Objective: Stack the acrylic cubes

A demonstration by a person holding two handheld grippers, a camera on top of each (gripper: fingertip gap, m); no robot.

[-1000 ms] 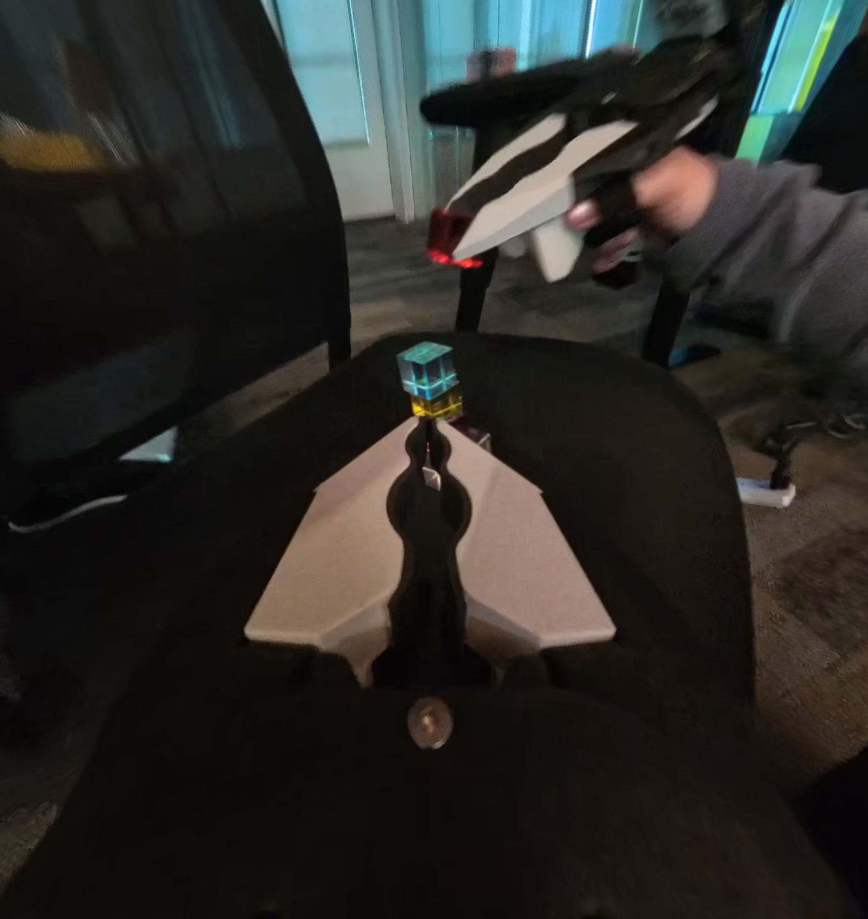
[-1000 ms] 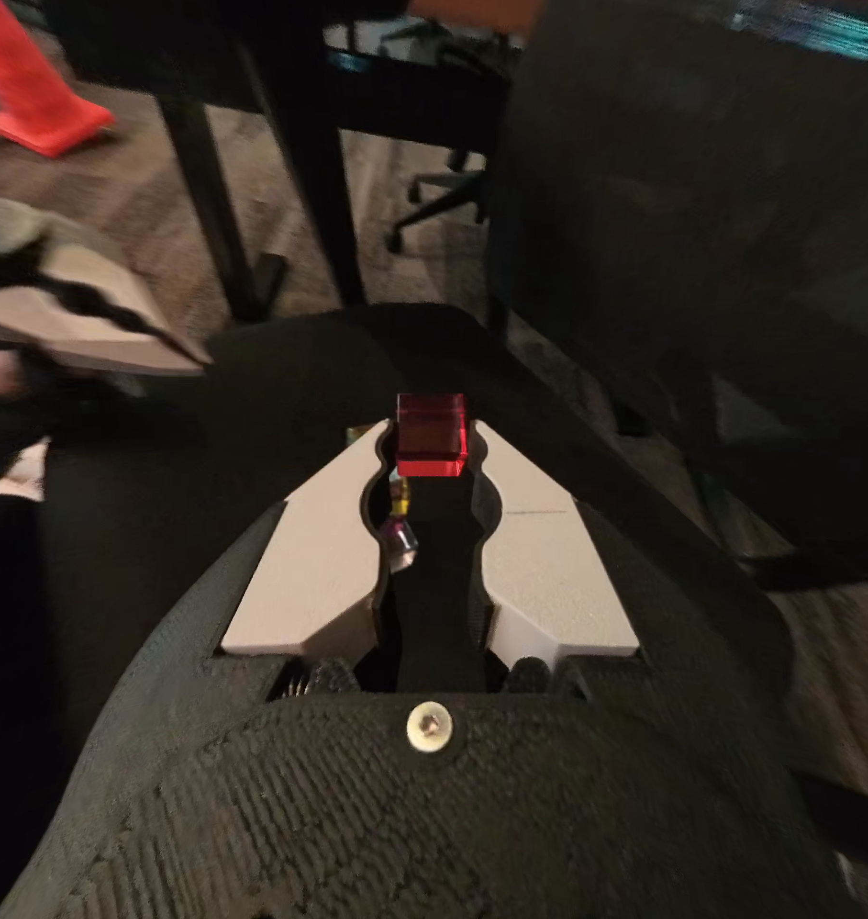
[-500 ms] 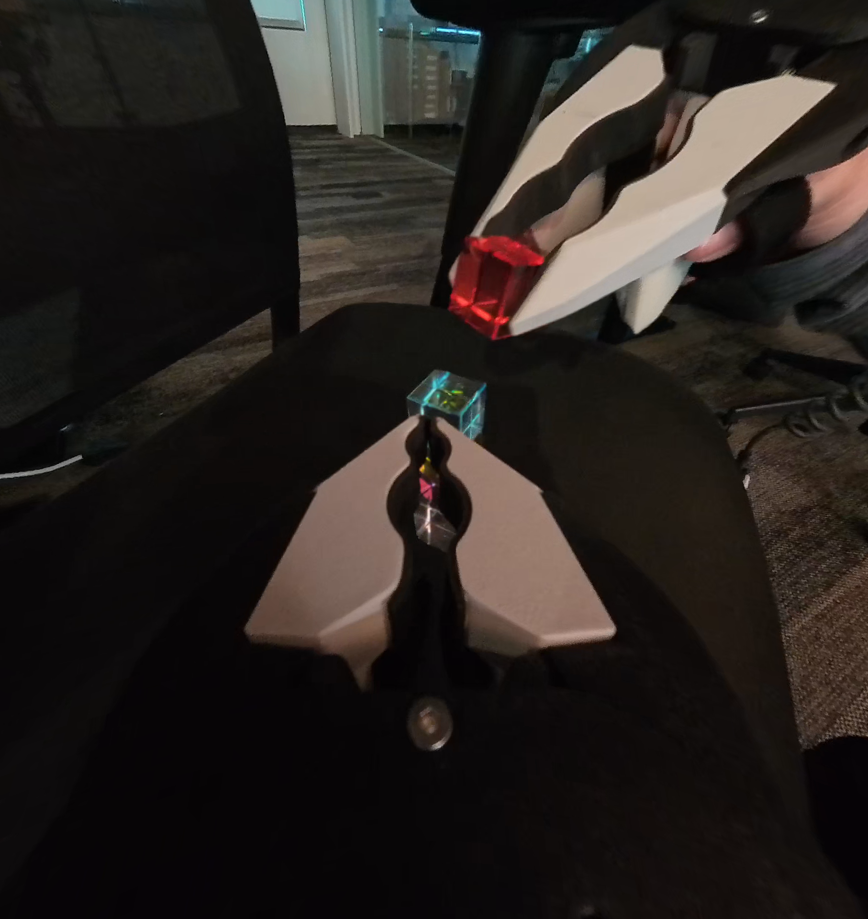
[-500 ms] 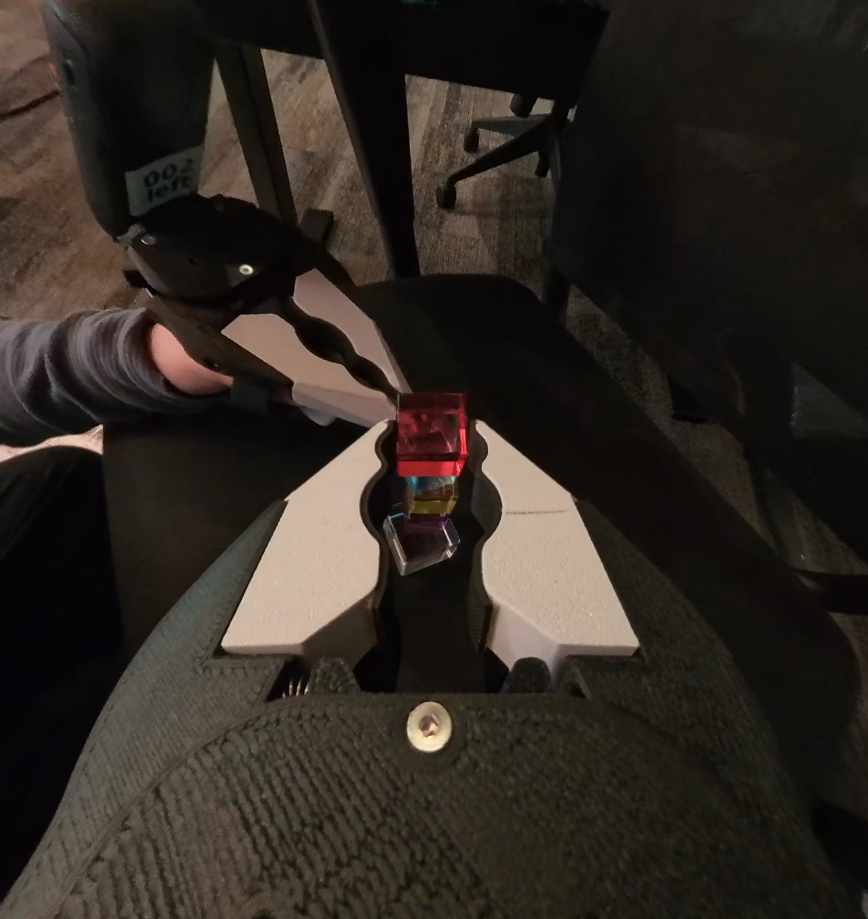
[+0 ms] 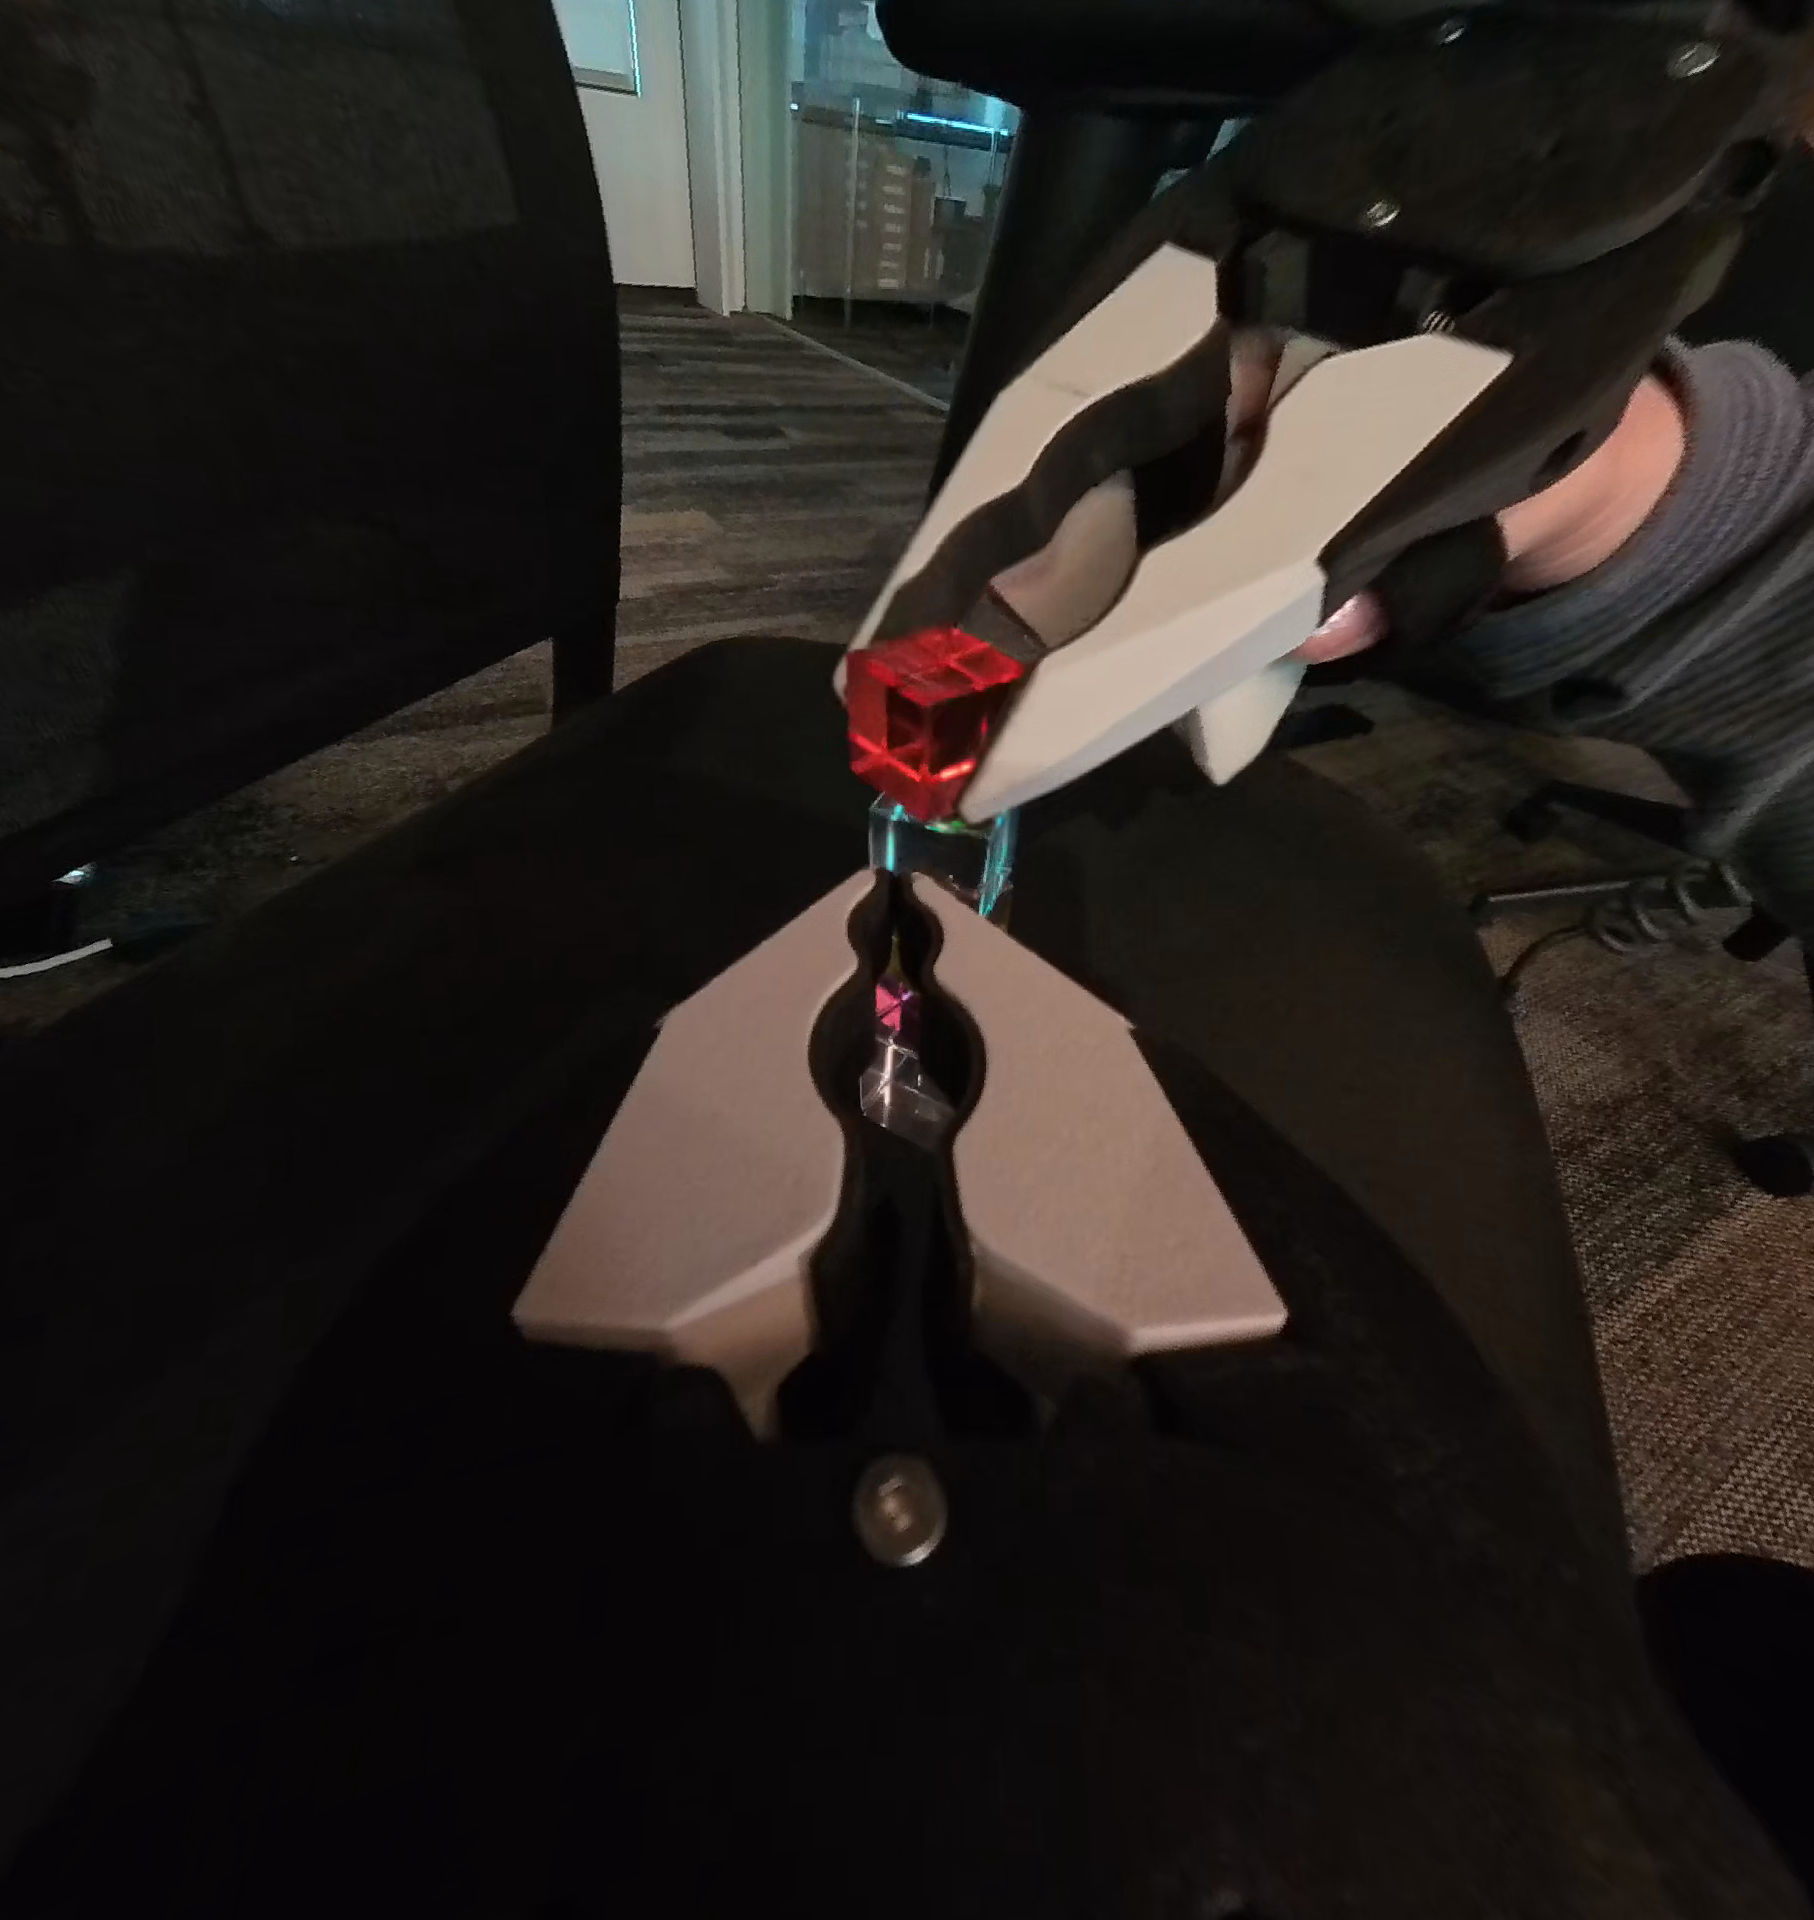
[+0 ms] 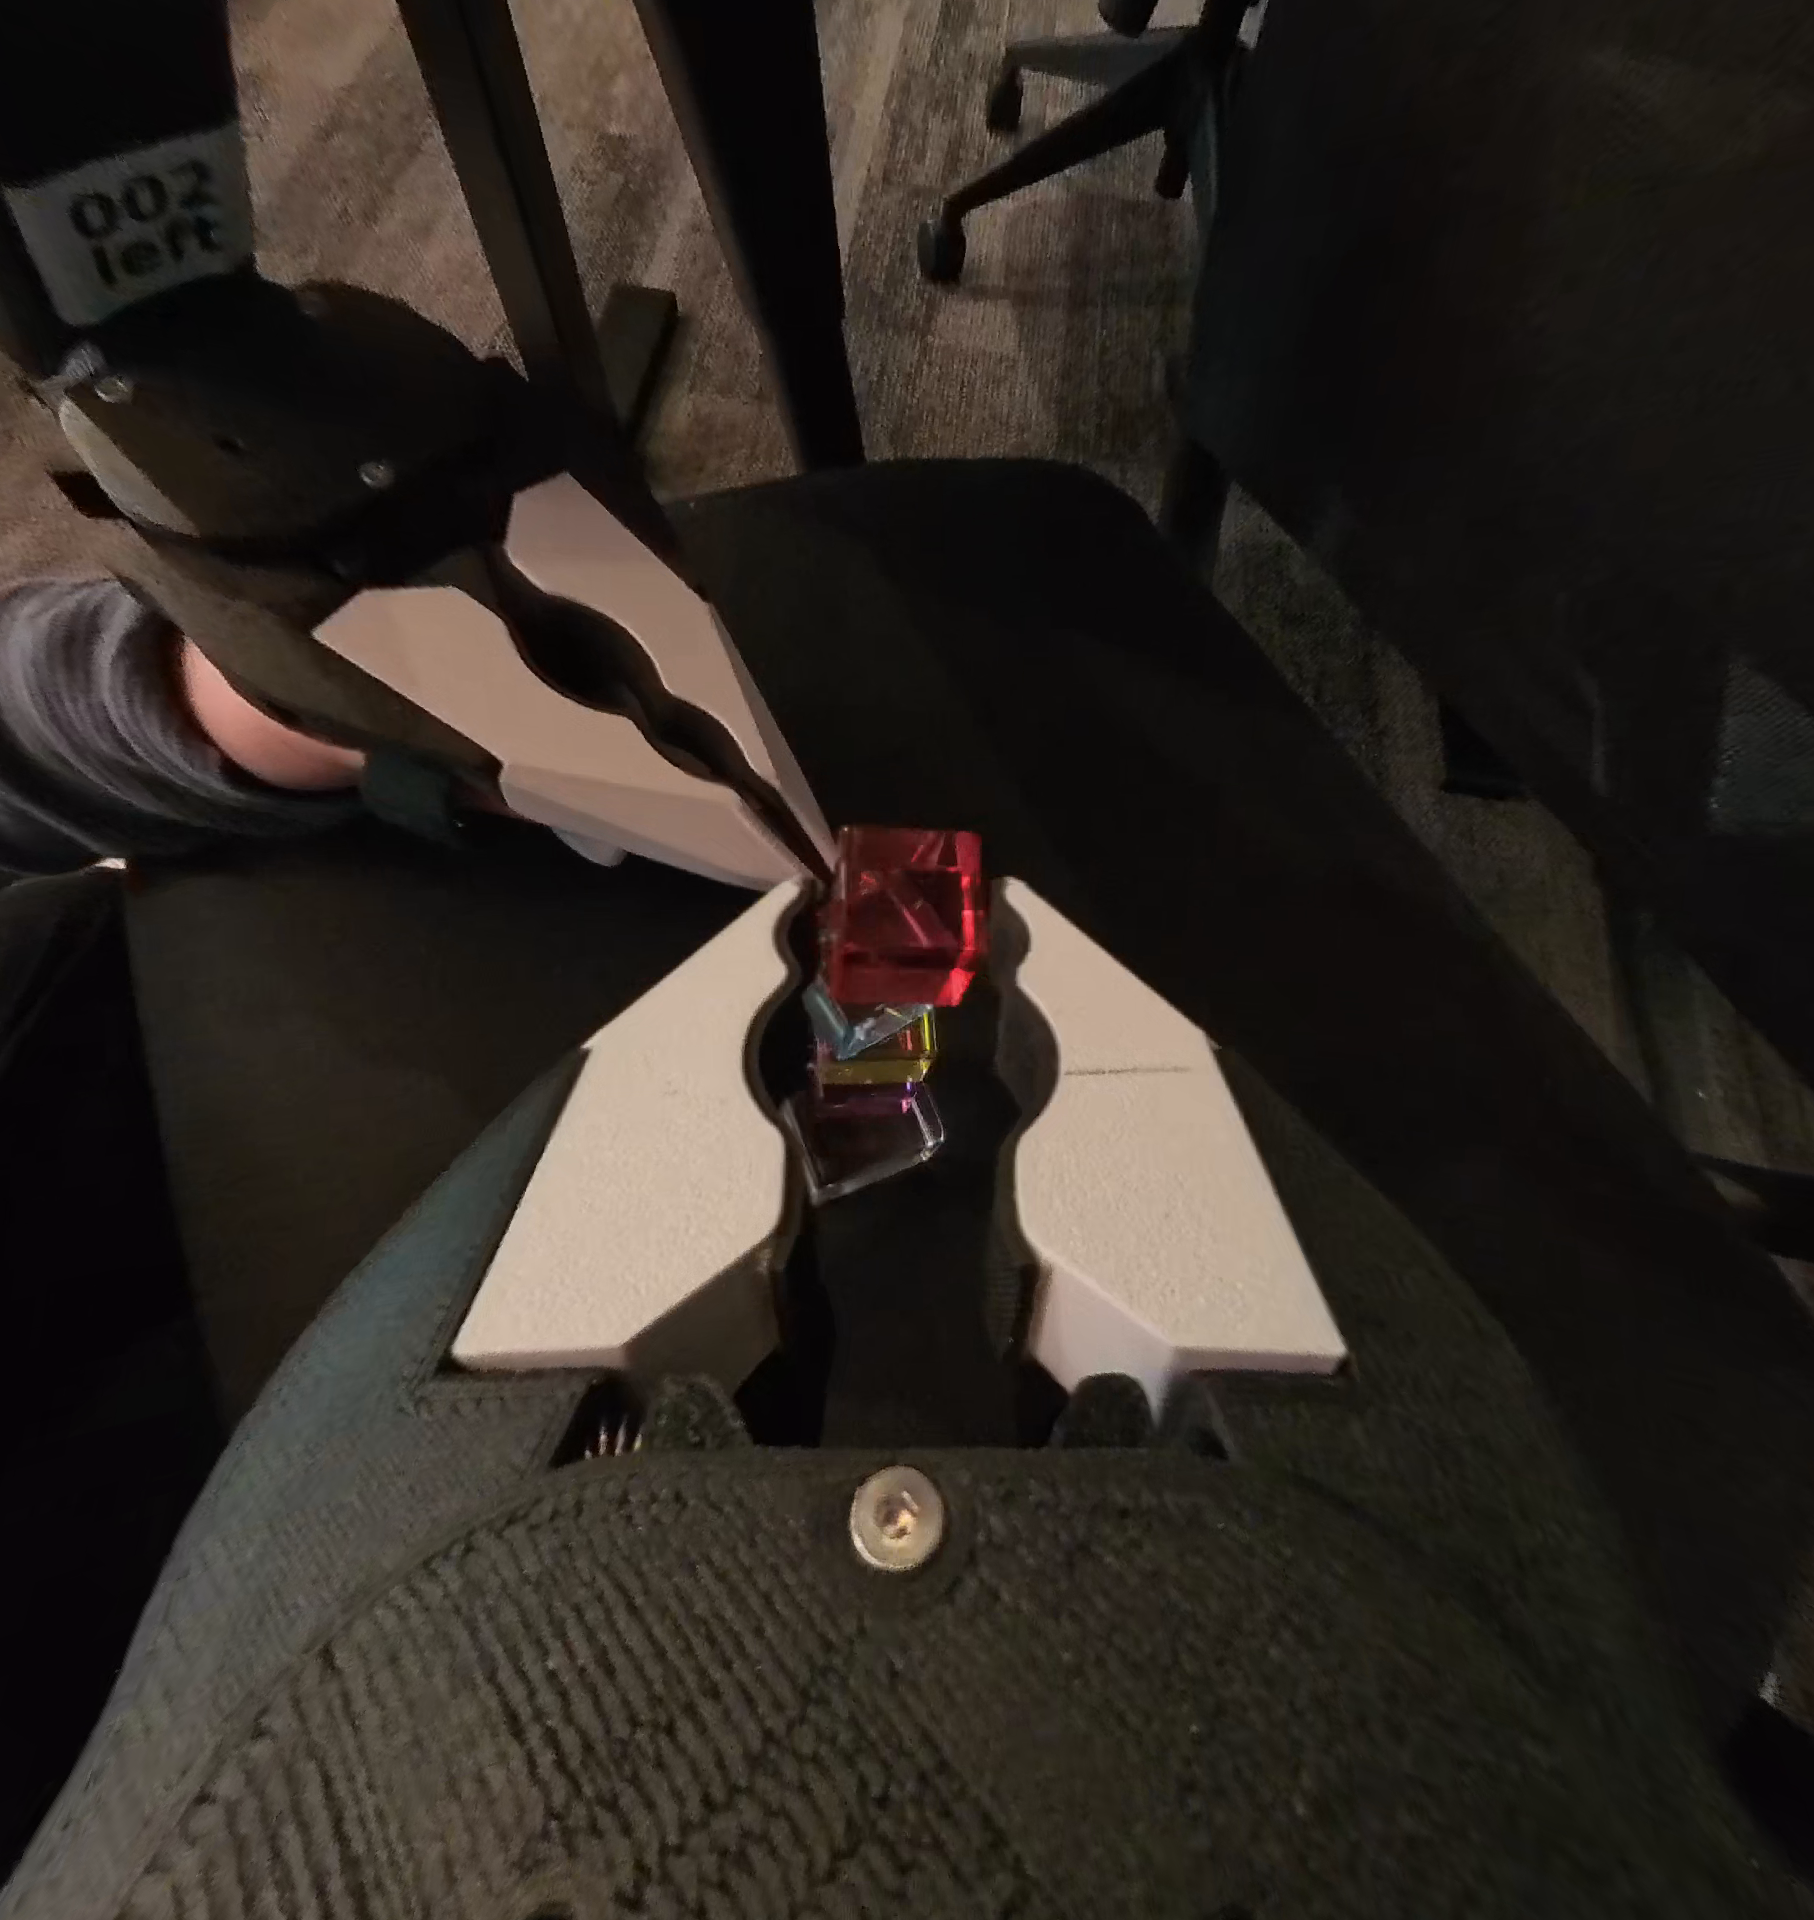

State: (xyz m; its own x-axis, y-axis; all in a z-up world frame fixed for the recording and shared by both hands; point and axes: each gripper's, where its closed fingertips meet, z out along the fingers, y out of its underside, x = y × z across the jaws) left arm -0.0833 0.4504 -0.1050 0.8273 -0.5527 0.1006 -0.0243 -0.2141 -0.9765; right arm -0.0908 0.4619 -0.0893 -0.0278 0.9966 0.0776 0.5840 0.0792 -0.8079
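A stack of see-through cubes stands on a black chair seat (image 6: 1038, 644): a clear one (image 6: 867, 1164) at the bottom, then purple, yellow (image 6: 882, 1065) and cyan (image 5: 939, 857). A red cube (image 6: 908, 925) lies on top, a little askew. My right gripper (image 6: 908, 894) is open around the red cube, with a dark slit between each pad and the cube. It also shows in the left wrist view (image 5: 913, 738). My left gripper (image 5: 890, 881) is shut and empty, its tip right by the cyan cube. In the right wrist view (image 6: 820, 857) that tip is at the red cube's corner.
A second black chair (image 5: 259, 364) stands at the left. A black table leg (image 5: 1007, 312) rises behind the seat. Grey carpet with cables (image 5: 1661, 904) lies to the right. An office chair base (image 6: 1069, 125) stands farther off. A grey sleeve (image 5: 1713, 582) holds the right gripper. The grippers are tip to tip, or close to it.
My right gripper came down with the red cube onto the stack, and its jaws widened off the cube. My left gripper moved closer to the stack, still shut.
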